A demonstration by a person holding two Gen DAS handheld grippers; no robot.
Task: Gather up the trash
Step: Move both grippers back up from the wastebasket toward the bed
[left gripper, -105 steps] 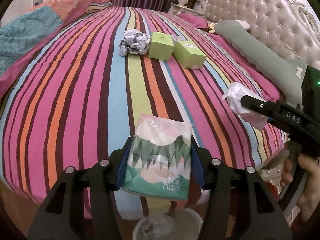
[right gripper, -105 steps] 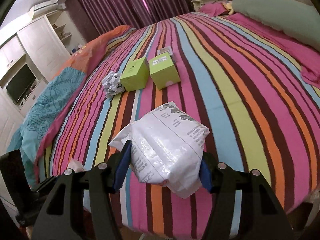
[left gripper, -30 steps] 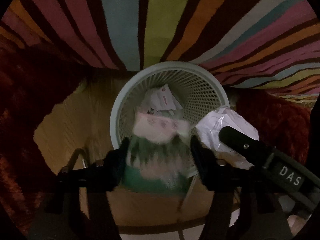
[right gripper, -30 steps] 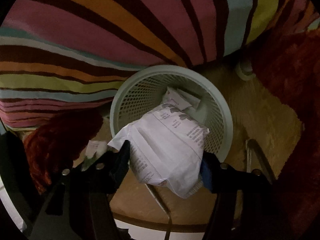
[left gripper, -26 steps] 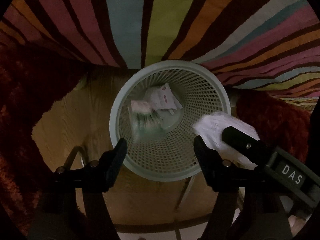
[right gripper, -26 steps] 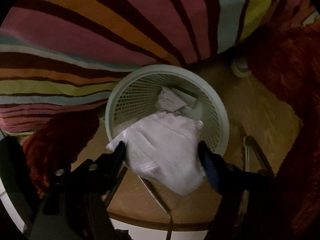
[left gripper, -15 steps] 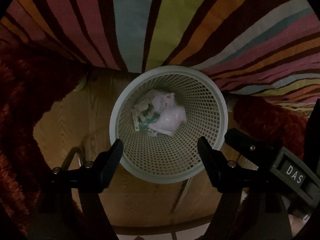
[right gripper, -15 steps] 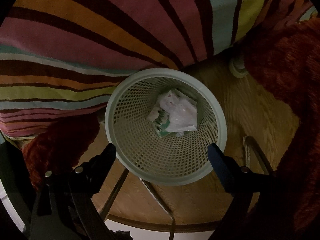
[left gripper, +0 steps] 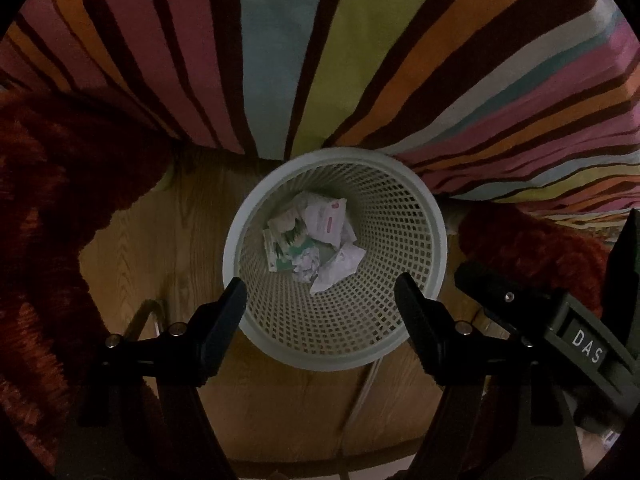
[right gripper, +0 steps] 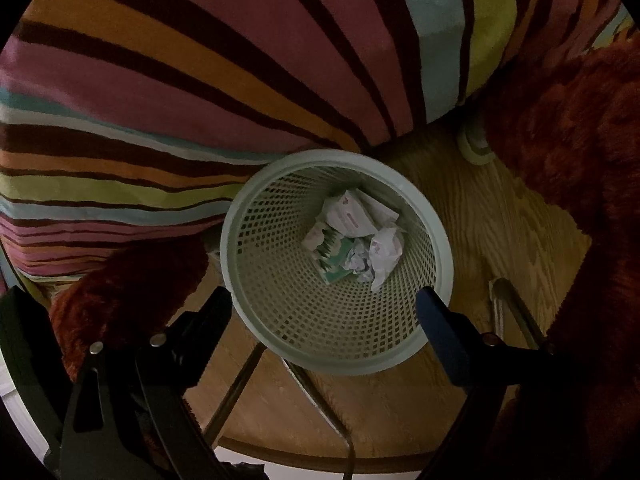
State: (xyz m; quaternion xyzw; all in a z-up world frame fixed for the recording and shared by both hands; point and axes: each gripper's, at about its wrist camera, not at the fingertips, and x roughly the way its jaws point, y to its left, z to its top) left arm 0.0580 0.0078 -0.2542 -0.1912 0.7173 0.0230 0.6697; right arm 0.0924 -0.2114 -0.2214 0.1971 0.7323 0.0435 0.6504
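On right gripper (left gripper: 576,320) body, white "DAS" label (left gripper: 587,347), readable.

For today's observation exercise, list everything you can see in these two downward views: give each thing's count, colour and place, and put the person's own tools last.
Wastebasket: one, pale green lattice plastic, on the floor by the bed edge.
Trash: several crumpled white wrappers and one green-and-white packet, at the basket's bottom.
Striped bedspread: one, multicoloured, hanging above the basket.
Fluffy rug: dark red, both sides of the basket.
Wooden floor: light brown, beneath everything.
Metal frame legs: thin, near the lower edge.
Left gripper: black, open, empty, over the basket.
Right gripper: black, open, empty, alongside.
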